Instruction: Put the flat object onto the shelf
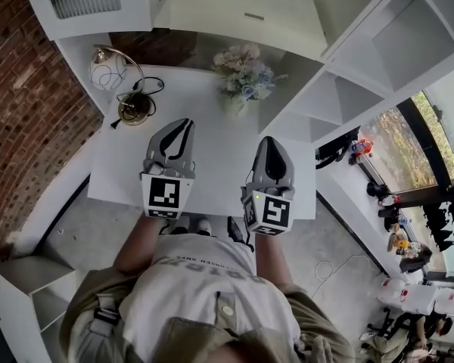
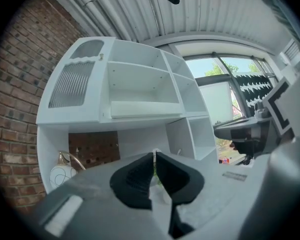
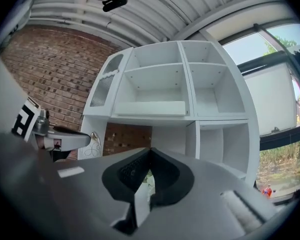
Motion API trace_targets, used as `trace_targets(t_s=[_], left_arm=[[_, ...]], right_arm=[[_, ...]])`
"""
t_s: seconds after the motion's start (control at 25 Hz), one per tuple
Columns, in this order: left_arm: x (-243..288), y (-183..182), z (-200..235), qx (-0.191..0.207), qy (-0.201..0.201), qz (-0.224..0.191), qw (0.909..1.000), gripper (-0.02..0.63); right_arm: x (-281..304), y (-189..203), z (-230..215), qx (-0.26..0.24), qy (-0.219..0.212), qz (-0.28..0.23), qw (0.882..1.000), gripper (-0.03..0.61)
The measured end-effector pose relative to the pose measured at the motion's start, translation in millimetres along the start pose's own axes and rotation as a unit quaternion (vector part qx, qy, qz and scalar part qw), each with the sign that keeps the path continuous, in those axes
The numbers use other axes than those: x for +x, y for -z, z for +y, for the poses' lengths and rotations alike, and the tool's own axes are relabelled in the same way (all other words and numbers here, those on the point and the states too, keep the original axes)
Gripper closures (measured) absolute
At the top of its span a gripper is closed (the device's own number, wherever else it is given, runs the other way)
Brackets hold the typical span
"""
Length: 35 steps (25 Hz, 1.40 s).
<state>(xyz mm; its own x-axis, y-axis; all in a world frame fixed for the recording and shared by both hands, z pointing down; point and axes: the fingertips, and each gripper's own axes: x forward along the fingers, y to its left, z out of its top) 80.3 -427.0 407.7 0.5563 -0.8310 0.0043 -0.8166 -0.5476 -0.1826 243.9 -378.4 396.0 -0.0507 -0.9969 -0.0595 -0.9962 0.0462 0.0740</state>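
Head cam looks steeply down on worktop (image 1: pixel 216 165). Left claw (image 2: pixel 154 155), right claw (image 3: pixel 149 150) cams angle up, sharing shelf unit (image 2: pixel 140 86).

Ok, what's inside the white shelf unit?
A flat white board lies in the wide compartment of the shelf unit; the other open compartments look bare. The part behind the slatted door is covered.

The grey left gripper (image 1: pixel 183 124) and grey right gripper (image 1: pixel 270 141) are held side by side, both pointing far, each with jaws pressed together and empty. Bare forearms (image 1: pixel 136 242) reach forward behind them.
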Motion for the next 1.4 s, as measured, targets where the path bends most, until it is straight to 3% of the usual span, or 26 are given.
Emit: trace_targets(t_s=[0.36, 0.68, 1.4], left_arm=[[-9.3, 8.0, -3.3, -0.005, -0.004, -0.002, 1.0, 0.607], [-9.9, -3.2, 0.7, -0.02, -0.017, -0.022, 0.9994, 0.606], [-6.1, -17.6, 4.2, -0.016, -0.012, -0.031, 0.9993, 0.607]], right_arm=[[-11.7, 16.2, -0.6, 0.017, 0.001, 0.016, 1.0, 0.572], [-8.9, -3.5, -3.6, 0.029, 0.004, -0.02, 0.999, 0.574], [5.7, -20.2, 6.1, 0.025, -0.017, -0.032, 0.999, 0.575]])
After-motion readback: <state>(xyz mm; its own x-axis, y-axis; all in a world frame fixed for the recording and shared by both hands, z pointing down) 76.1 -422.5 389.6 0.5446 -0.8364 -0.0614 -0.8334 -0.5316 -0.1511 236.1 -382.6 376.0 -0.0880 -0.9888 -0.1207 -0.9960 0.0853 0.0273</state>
